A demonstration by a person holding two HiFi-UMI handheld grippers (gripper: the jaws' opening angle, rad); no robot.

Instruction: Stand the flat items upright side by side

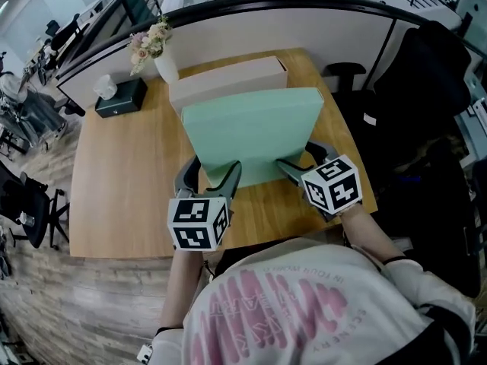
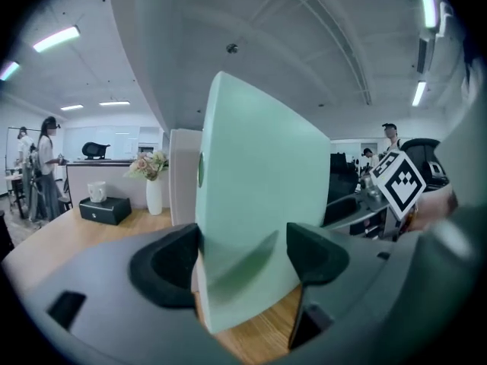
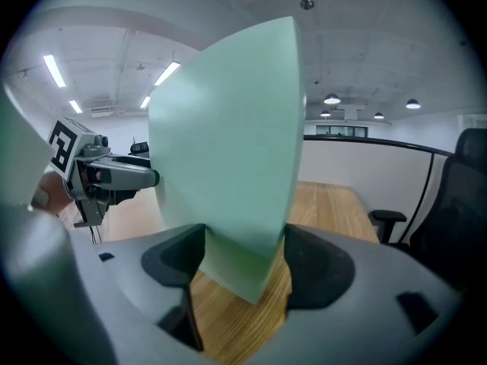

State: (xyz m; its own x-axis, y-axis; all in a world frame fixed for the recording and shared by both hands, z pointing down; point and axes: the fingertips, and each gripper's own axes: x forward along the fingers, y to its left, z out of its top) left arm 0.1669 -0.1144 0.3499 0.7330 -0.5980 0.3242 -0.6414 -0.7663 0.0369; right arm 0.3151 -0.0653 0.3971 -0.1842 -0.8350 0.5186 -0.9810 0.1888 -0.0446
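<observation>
Upright green box clamped at near edge by L gripper & R gripper.

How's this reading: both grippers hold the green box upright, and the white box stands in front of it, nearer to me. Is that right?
No. The white box stands behind the green box, farther from you; the head view shows it. The rest holds: the left gripper and the right gripper both hold the green box upright.

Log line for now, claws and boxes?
left claw: shut on green box | right claw: shut on green box | green box: gripped at lower corners | white box: upright behind it on table
</observation>
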